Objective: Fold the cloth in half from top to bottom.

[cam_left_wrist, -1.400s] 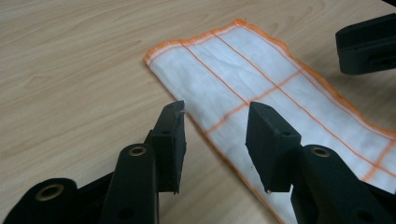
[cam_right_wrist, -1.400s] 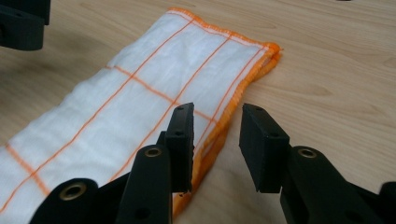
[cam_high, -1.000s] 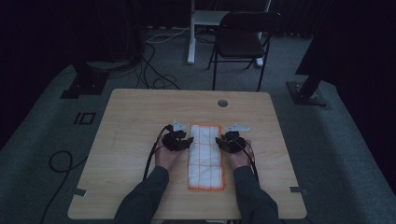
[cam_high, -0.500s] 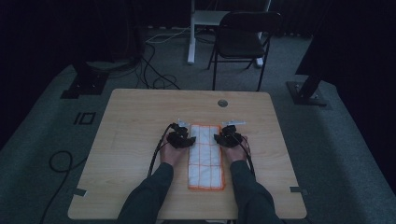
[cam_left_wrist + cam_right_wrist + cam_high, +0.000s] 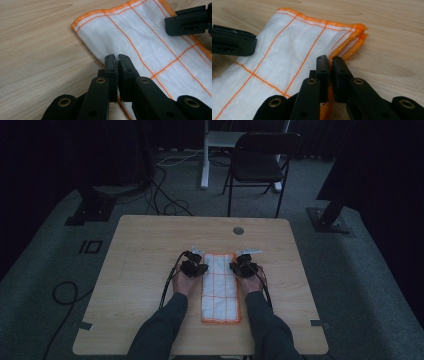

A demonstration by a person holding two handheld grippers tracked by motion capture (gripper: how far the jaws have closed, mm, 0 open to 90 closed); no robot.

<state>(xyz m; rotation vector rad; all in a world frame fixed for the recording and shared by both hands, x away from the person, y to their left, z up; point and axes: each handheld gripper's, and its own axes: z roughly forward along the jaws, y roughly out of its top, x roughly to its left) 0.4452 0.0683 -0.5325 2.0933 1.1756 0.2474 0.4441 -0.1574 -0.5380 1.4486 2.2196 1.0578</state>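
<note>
Cloth (image 5: 220,287), white with an orange grid and orange hem, lies folded in a long strip on the wooden counter (image 5: 145,250), running from the person's edge toward the middle. Everything else is placed against it. The left gripper (image 5: 196,268) sits at its left long edge, close to the far end; the right gripper (image 5: 242,268) sits straight across at the right long edge, equally far along. Both hands rest low on the counter, with the forearms flanking the cloth's near half.

In the left gripper view the jaws have just been closing and now pinch the cloth's hemmed edge (image 5: 117,56), a sliver of fabric showing between the tips. In the right gripper view the jaws have likewise just been closing and now clamp the orange hem (image 5: 330,58), just short of the far right corner, where the stacked layers of the fold show.

Each gripper view shows the other gripper's black jaws lying over the opposite edge of the cloth. A small round grommet (image 5: 238,230) sits in the counter beyond the cloth's far end, and a black chair (image 5: 260,162) stands on the floor farther off.
</note>
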